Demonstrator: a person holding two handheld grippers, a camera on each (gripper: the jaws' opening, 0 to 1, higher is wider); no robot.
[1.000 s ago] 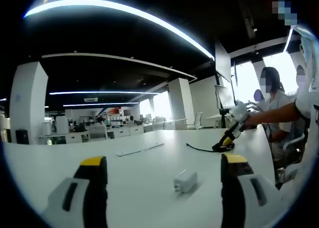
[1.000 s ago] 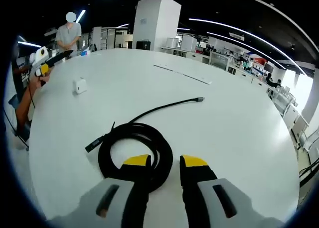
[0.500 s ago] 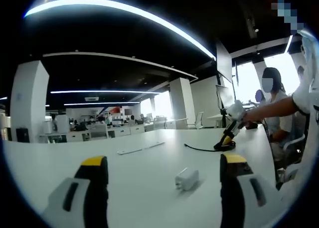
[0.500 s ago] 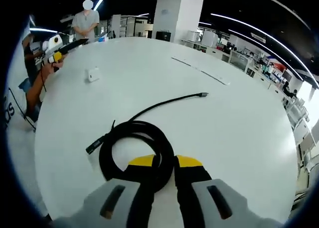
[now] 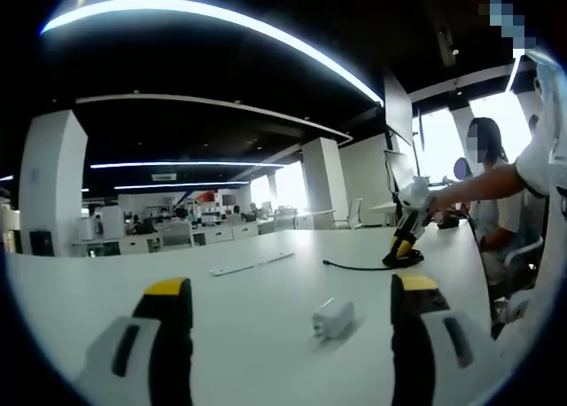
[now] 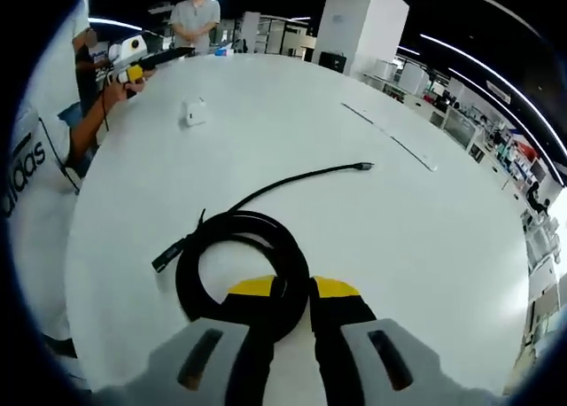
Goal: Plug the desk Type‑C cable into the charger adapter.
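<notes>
Item: Type-C cable, black. Lies on the white table as a round coil with two ends running free. One long tail reaches out to a small metal plug; one short tail ends in a darker connector beside the coil. In the left gripper view the coil appears far off, under the other tool.

Item: right gripper, yellow-tipped. Jaws drawn nearly together over the near arc of the coil, seemingly pinching the cord. Whether the grip is firm cannot be told.

Item: left gripper, yellow-tipped. Jaws spread wide, holding nothing, hovering low over the table with the adapter between and just beyond them. It also shows at the table's far edge in the right gripper view.

Item: charger adapter, small white block. Rests on the table, well apart from the cable; seen also in the right gripper view.

Step in hand, by my judgement: securing the cable. A hold on the coil gives poor command of the plug. Better to take the cord just behind the metal plug, so the tip stays stiff and aligned. The left tool should clamp the adapter's flat sides, port facing the plug.

Containers: none on the table. Two thin flat strips lie beyond the cable; their nature is unclear.
</notes>
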